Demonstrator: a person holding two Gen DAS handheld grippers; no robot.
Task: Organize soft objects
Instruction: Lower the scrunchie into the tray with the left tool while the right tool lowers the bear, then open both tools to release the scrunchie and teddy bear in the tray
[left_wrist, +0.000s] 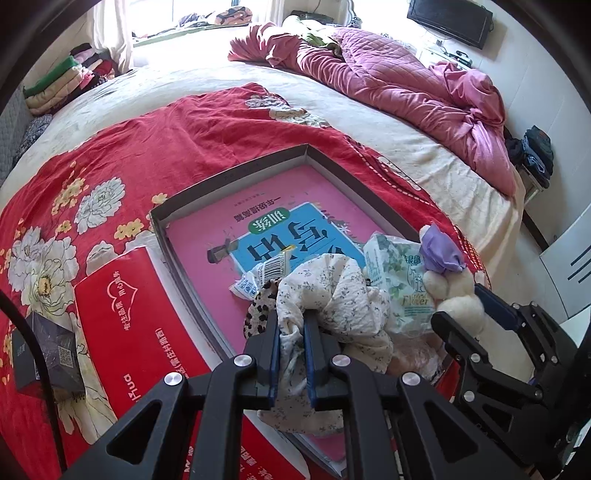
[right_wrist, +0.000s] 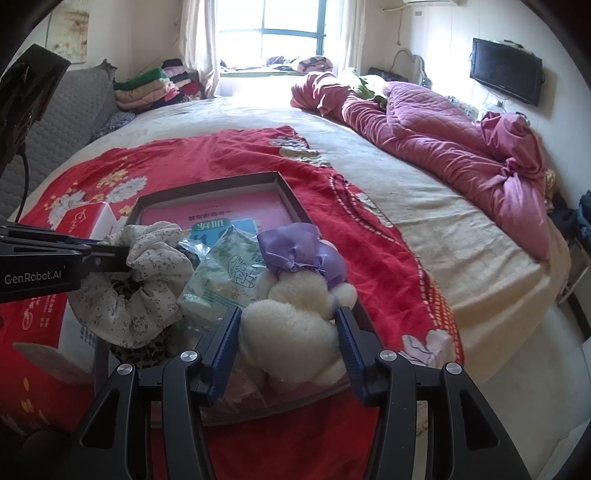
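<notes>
Here, on a bed draped with a red floral cloth (left_wrist: 155, 140), soft things are being gathered at a shallow cardboard tray (left_wrist: 236, 168) lined with a pink book cover. A floral white scrunchie (left_wrist: 332, 291) is being pinched by the left gripper (left_wrist: 291, 354), its blue pads drawn together on a fold of the fabric; the lower part of the scrunchie is being hidden behind the fingers, and how much of it is resting on the tray cannot be told. A leopard-print scrunchie (left_wrist: 258, 310) is being largely covered beneath it — only a curved edge is showing.

In the right wrist view, a cream plush toy (right_wrist: 291, 321) with a purple satin bow is being clamped by the right gripper (right_wrist: 290, 343), the blue pads pressed against its sides. The toy's face is being turned away and its shape is hard to read. Whether it is touching the tray's near corner or is being held just above it is unclear.

Between the two, a green-and-white tissue pack (right_wrist: 225, 273) is lying inside the tray, partly masked by the toy. A red box (left_wrist: 147, 332) is being cut off at the frame's bottom edge, beside the tray. A crumpled pink quilt (right_wrist: 443, 147) is being left well apart at the far side.
</notes>
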